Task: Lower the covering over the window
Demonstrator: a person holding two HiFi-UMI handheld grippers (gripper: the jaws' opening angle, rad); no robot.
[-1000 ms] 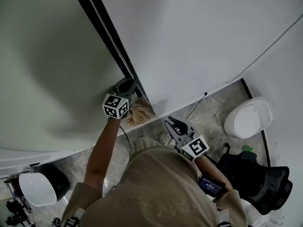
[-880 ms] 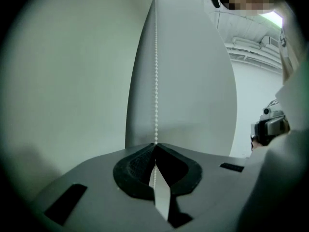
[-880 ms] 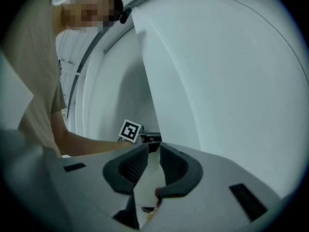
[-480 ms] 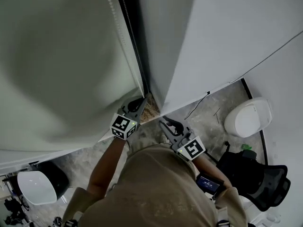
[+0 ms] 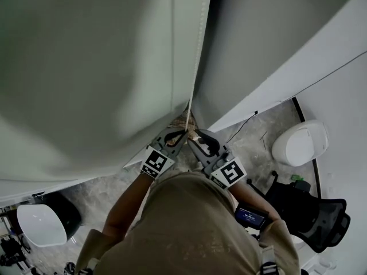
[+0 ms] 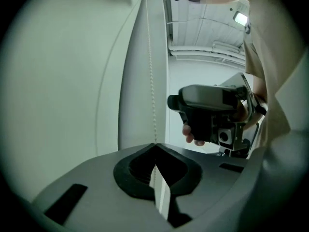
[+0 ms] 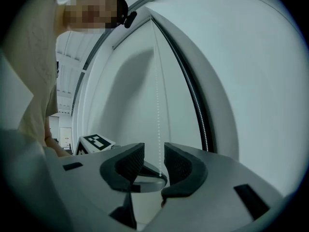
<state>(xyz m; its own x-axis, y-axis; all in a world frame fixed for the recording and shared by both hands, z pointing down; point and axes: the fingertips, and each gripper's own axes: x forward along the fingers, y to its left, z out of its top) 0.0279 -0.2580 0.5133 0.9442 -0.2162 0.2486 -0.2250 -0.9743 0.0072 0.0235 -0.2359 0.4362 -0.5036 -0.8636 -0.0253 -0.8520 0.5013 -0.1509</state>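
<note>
Jaws of the left gripper (image 6: 154,148) pinched the white beaded chain (image 6: 149,71); the right gripper (image 7: 150,162), jaws just opening, straddled it loosely. Beads might slip, stalling the pale fabric blind (image 5: 86,67).

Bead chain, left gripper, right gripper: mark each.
bead chain (image 7: 156,105), right gripper view, mid-strand.
left gripper (image 6: 154,148), left gripper view, where jaws shut on chain.
right gripper (image 7: 153,153), right gripper view, gap between jaws that have just been opening, chain inside.
</note>
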